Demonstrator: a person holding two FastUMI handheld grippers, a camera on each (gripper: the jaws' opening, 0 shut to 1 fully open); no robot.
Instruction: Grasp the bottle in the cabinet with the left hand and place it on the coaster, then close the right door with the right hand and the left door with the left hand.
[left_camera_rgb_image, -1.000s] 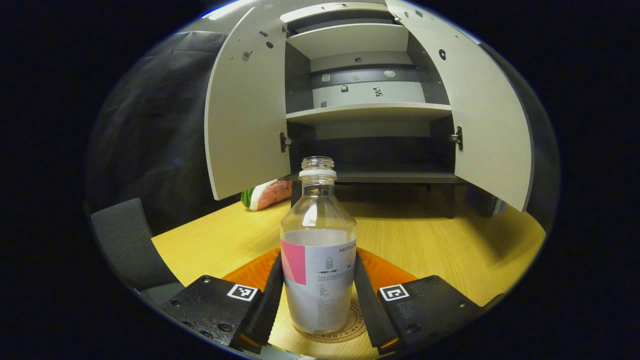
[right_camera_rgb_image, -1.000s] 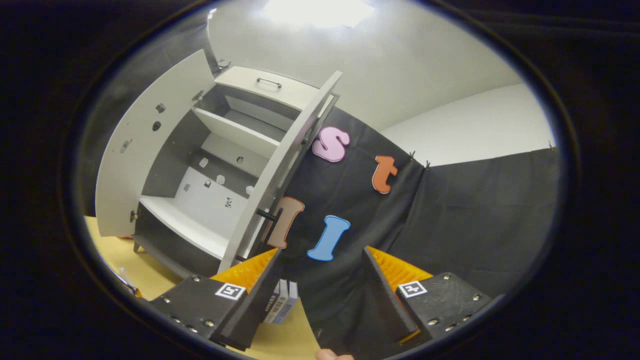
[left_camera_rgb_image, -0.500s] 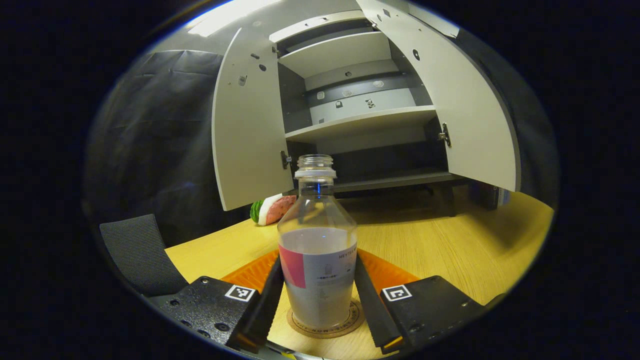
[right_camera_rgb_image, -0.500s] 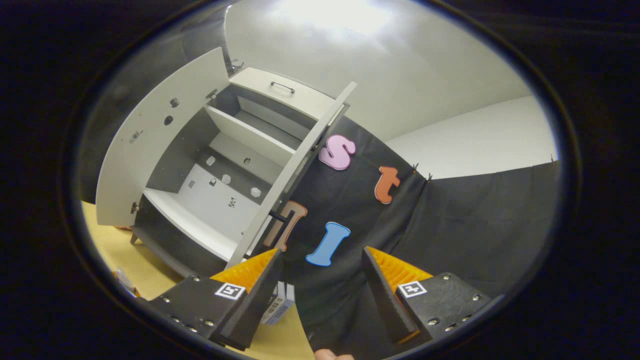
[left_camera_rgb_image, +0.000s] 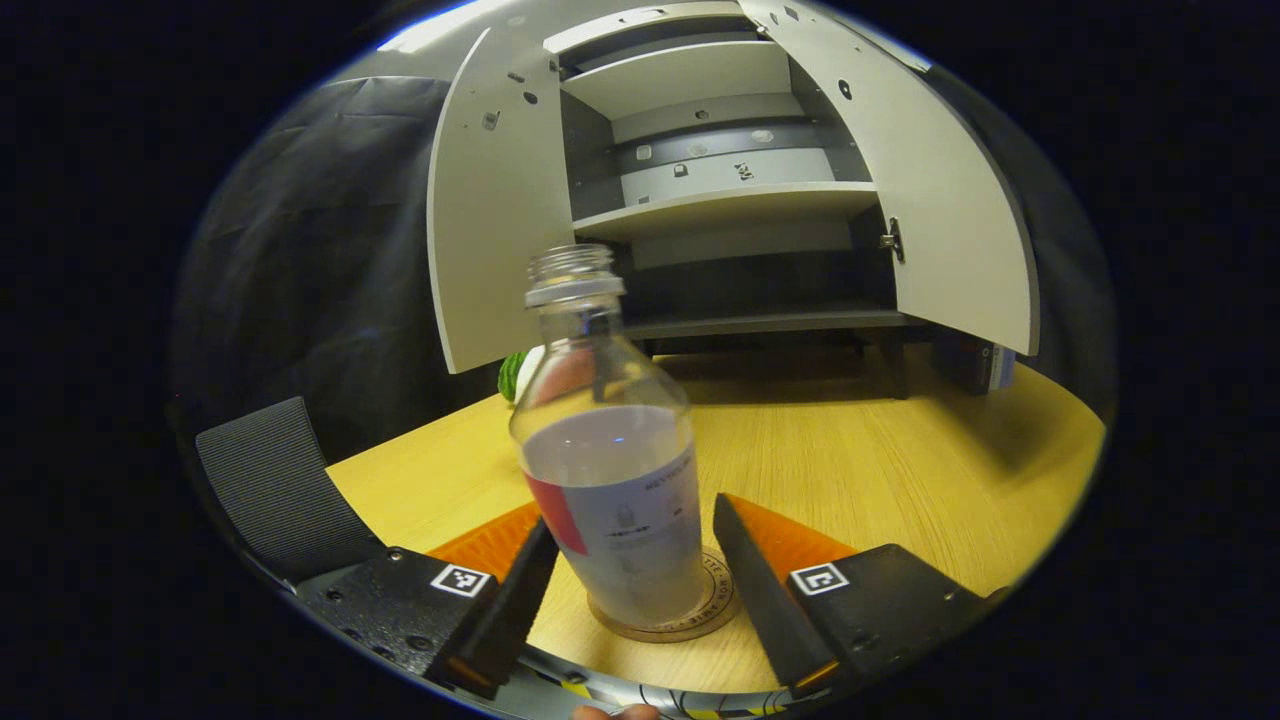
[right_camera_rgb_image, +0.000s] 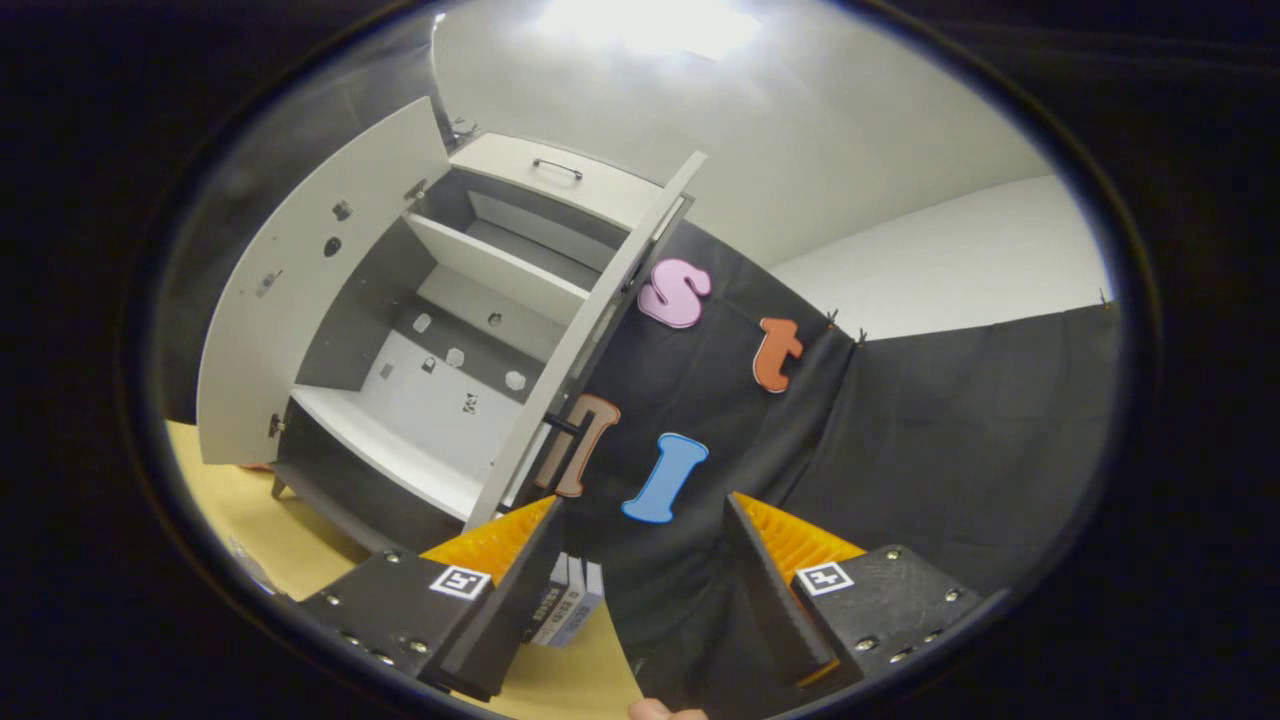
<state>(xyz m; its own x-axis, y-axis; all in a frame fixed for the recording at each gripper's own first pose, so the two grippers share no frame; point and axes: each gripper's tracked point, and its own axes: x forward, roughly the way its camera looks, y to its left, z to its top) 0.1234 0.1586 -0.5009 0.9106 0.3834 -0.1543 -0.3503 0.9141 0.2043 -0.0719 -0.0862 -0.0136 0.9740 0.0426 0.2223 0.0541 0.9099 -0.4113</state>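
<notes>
Bottle (left_camera_rgb_image: 608, 470): clear plastic, uncapped, partly filled with pale liquid, labelled round the lower body; it is being seen on the round coaster (left_camera_rgb_image: 668, 620) at the near edge of the wooden table (left_camera_rgb_image: 880, 480), leaning to the left, with the left gripper (left_camera_rgb_image: 632, 580) spread wide on either side and pressing on nothing. Weight is being judged as moderate, the wall as thin and yielding, the smooth label as somewhat slippery; the labelled body below the shoulder is being judged the soundest place for a hold, and spilling through the open neck the chief hazard. Cabinet (left_camera_rgb_image: 730, 190): both doors are standing open, shelves bare. Right door (right_camera_rgb_image: 585, 335): its edge is being faced by the right gripper (right_camera_rgb_image: 640, 600), fingers apart and empty, with free room between. Left door (left_camera_rgb_image: 495, 210): it is hanging far behind the bottle, with open tabletop in front.
</notes>
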